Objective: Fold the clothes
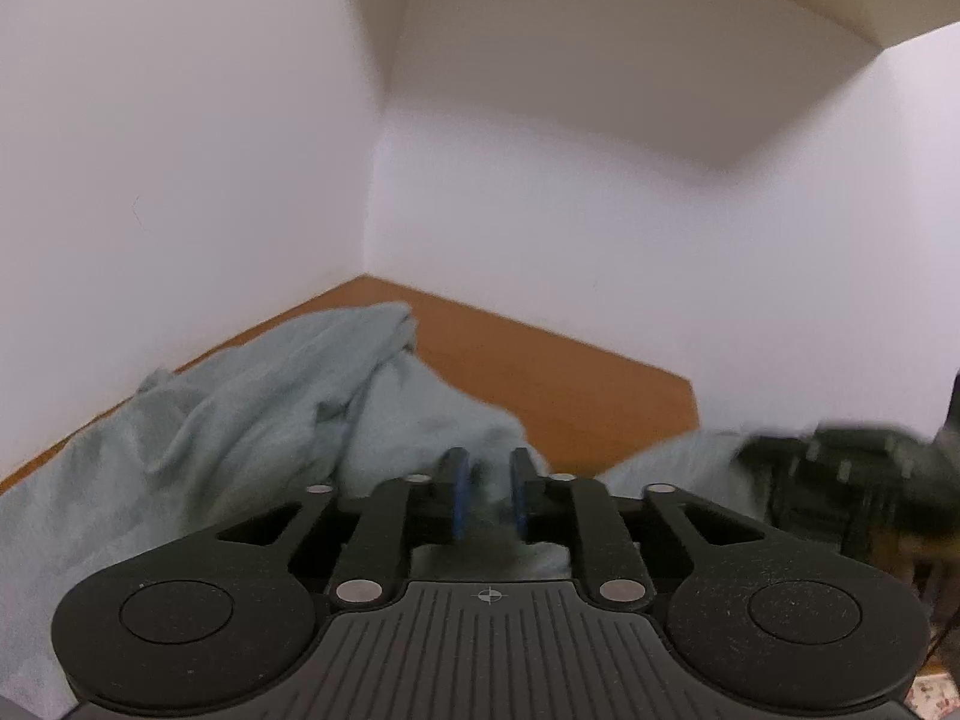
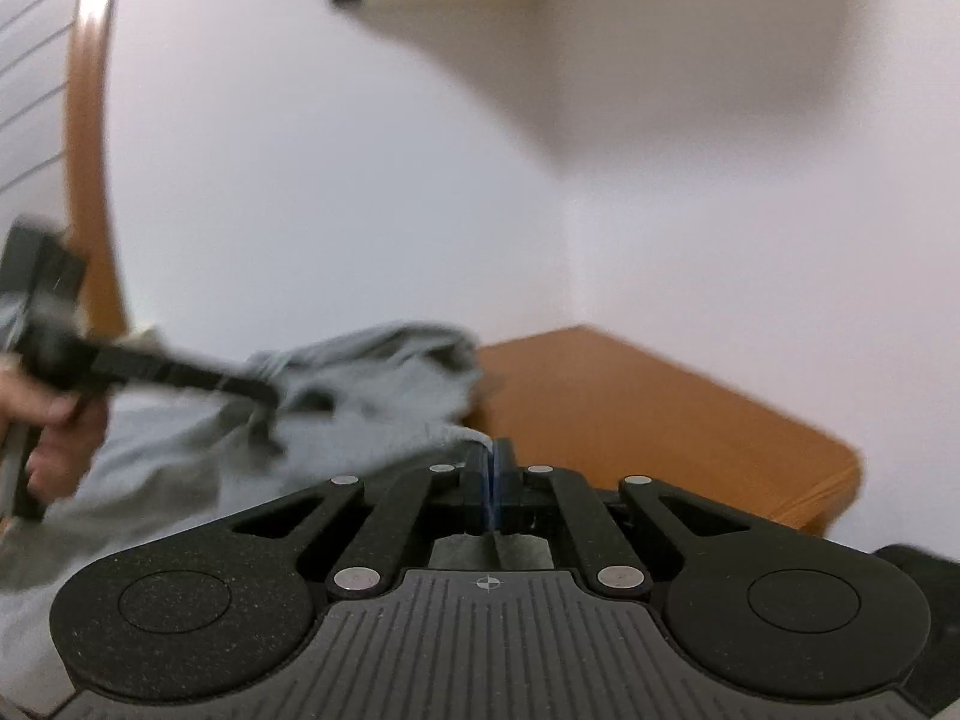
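A: The cloth (image 1: 252, 414) is a grey-green garment lying bunched on the table (image 1: 558, 378), heaped towards the corner where the walls meet. It is rumpled, with no clean fold showing yet.

B: And the right hand-held gripper (image 2: 493, 468)?

A: Its jaws are pressed together on an edge of the cloth; a thin hem runs right into the blue pads. So it has a pinch.

B: The left hand-held gripper (image 1: 489, 495)?

A: Its jaws stand narrowly apart. Cloth lies between and below the pads (image 1: 461, 495), but they do not seem to press on it. In the right wrist view it shows as a dark blur over the heap, with the person's hand (image 2: 51, 414) behind it.

B: Which step, then?

A: Likely the early one: taking hold of two points to lift and spread the garment. The next move calls for the left to close on an edge or corner, well apart from the right's pinch, so the cloth can be drawn flat.
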`<state>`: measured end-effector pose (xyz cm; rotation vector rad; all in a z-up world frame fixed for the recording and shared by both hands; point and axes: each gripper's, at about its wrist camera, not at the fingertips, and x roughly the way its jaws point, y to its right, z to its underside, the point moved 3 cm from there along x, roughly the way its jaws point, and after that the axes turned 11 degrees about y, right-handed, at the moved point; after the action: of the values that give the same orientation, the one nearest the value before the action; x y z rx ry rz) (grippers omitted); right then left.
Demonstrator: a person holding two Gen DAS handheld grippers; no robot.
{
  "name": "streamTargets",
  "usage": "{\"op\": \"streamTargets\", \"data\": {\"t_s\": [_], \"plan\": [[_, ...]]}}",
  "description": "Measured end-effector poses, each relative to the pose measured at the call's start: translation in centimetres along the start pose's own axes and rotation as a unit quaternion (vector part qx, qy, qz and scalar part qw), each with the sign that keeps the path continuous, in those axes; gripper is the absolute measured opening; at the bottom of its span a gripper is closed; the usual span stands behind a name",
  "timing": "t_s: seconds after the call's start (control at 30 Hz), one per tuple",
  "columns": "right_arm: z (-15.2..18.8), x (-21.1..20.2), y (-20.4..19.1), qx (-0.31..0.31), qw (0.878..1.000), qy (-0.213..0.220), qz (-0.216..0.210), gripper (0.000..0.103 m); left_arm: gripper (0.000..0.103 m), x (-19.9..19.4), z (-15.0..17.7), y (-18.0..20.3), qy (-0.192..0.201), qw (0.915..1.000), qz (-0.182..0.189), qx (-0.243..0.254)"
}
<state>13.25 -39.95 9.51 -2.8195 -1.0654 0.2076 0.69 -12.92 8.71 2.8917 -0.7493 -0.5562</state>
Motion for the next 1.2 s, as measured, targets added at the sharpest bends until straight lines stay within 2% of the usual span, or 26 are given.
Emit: {"op": "streamTargets", "data": {"t_s": [0.17,0.23,0.3,0.37,0.4,0.43,0.47,0.6,0.7,0.73,0.8,0.87,0.93,1.03,1.1,1.13,1.2], "plan": [[-2.1,-0.7,1.4,-0.001,0.999,0.033,0.038,0.002,0.042,-1.1,2.6,-1.3,-0.019,0.9997,-0.017,0.002],[-1.5,0.1,1.7,0.003,0.998,0.005,0.056,0.002,0.042,-1.6,3.6,-2.0,-0.029,0.9993,-0.024,0.004],[-0.2,1.0,2.0,-0.001,0.998,-0.029,0.064,0.003,0.046,-2.3,4.3,-2.5,-0.037,0.9989,-0.028,0.005],[1.1,1.9,2.2,-0.005,0.995,-0.063,0.072,0.010,0.060,-3.0,4.7,-2.9,-0.044,0.9982,-0.037,0.015],[1.8,2.3,2.3,-0.007,0.994,-0.080,0.075,0.011,0.061,-3.3,4.8,-3.0,-0.048,0.9978,-0.041,0.022],[2.5,2.7,2.4,-0.008,0.992,-0.096,0.079,0.018,0.061,-3.7,4.9,-3.0,-0.051,0.9974,-0.042,0.030],[2.6,2.8,2.4,-0.004,0.992,-0.096,0.080,0.024,0.061,-4.1,5.0,-3.0,-0.053,0.9969,-0.043,0.038],[2.7,3.1,2.6,0.004,0.992,-0.095,0.077,0.027,0.062,-4.7,5.6,-2.6,-0.058,0.9950,-0.038,0.072],[2.4,3.5,2.4,-0.001,0.992,-0.099,0.079,0.031,0.059,-4.9,5.9,-2.0,-0.062,0.9935,-0.028,0.091],[2.4,3.6,2.4,-0.001,0.992,-0.099,0.079,0.032,0.053,-4.9,6.0,-1.9,-0.062,0.9929,-0.029,0.097],[2.4,3.8,2.5,0.000,0.992,-0.098,0.080,0.033,0.041,-4.5,6.2,-1.9,-0.061,0.9926,-0.029,0.101],[2.3,3.8,2.6,0.006,0.992,-0.094,0.081,0.033,0.011,-4.1,6.4,-2.2,-0.067,0.9923,-0.031,0.100],[2.1,3.7,2.8,0.015,0.992,-0.087,0.085,0.032,0.004,-4.3,6.3,-2.7,-0.074,0.9928,-0.033,0.089],[1.7,3.2,3.5,0.033,0.992,-0.071,0.100,0.030,0.003,-5.4,6.0,-3.6,-0.085,0.9929,-0.028,0.079],[1.7,3.0,3.9,0.044,0.992,-0.074,0.091,0.023,0.002,-6.6,5.9,-4.5,-0.093,0.9923,-0.026,0.077],[1.8,3.0,3.9,0.038,0.991,-0.078,0.097,0.013,0.002,-7.3,5.9,-5.0,-0.099,0.9918,-0.027,0.075],[2.0,2.9,3.9,0.023,0.990,-0.088,0.107,0.010,0.002,-8.8,5.9,-6.1,-0.106,0.9912,-0.030,0.072]]}}
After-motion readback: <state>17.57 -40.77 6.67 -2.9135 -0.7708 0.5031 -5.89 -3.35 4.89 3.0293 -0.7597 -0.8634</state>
